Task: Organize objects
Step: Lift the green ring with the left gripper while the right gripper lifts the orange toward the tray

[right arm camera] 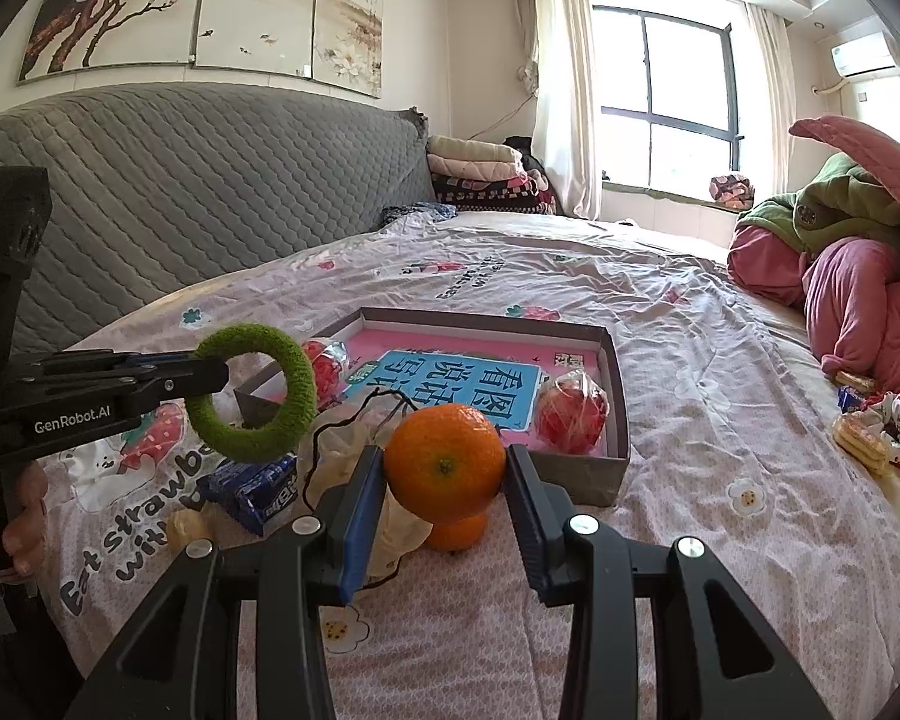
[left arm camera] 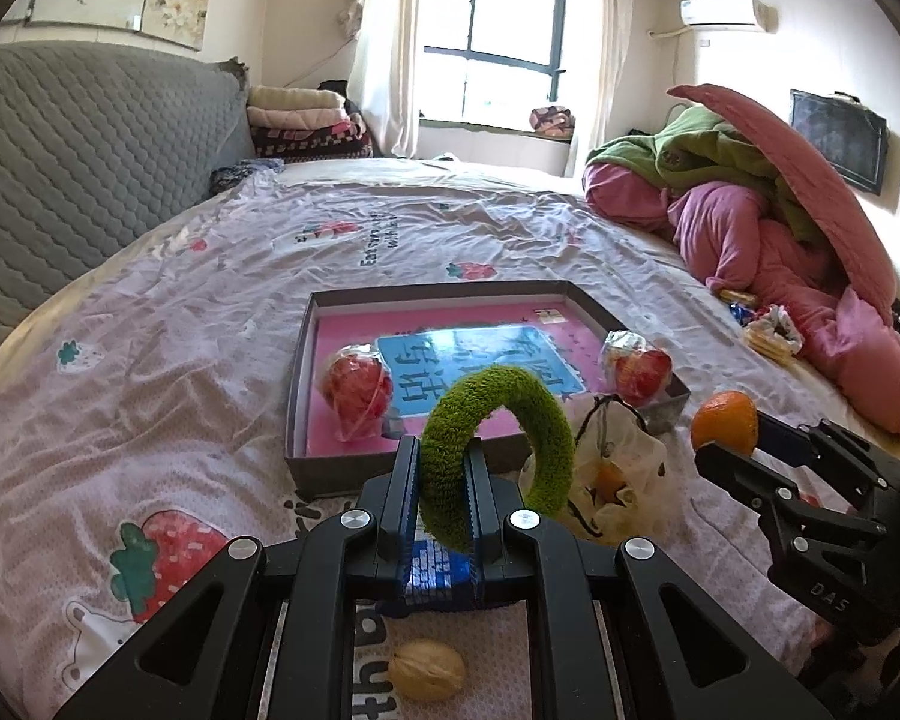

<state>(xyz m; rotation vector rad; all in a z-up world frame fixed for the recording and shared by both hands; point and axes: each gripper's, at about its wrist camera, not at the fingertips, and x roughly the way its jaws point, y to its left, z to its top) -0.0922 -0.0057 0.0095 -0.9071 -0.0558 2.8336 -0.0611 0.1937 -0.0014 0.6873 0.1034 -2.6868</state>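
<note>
Both hands are loaded and held up above the bed [left arm camera: 150, 312], just short of the shallow box [left arm camera: 486, 294], so the step in hand looks like carrying each thing over the near wall and setting it down inside. The left gripper [left arm camera: 444, 474] has its fingers pinched tight on one side of the green fuzzy ring [left arm camera: 498, 438], which stands upright between them with most of its loop free above and to the right. The right gripper [right arm camera: 444, 480] holds the orange [right arm camera: 444, 456] between half-spread fingers, the pads pressing on its two sides. In the box two wrapped apples sit apart, one near the left wall [left arm camera: 354, 387] and one in the right near corner [left arm camera: 636, 369], with the pink and blue booklet [left arm camera: 480, 366] bare between them; that middle patch seems the best landing place. To do it well, lift each load clear of the box's near wall before going forward, bring it down low over the booklet, and only then let go, since a round orange dropped from height is likely to roll into an apple. The soft ring should lie flat once freed. On the sheet near the grippers a thin bag [right arm camera: 354, 438] holding another orange [right arm camera: 459, 531], a blue packet [right arm camera: 252, 489] and a walnut [left arm camera: 426, 669] are not yet put away.
</note>
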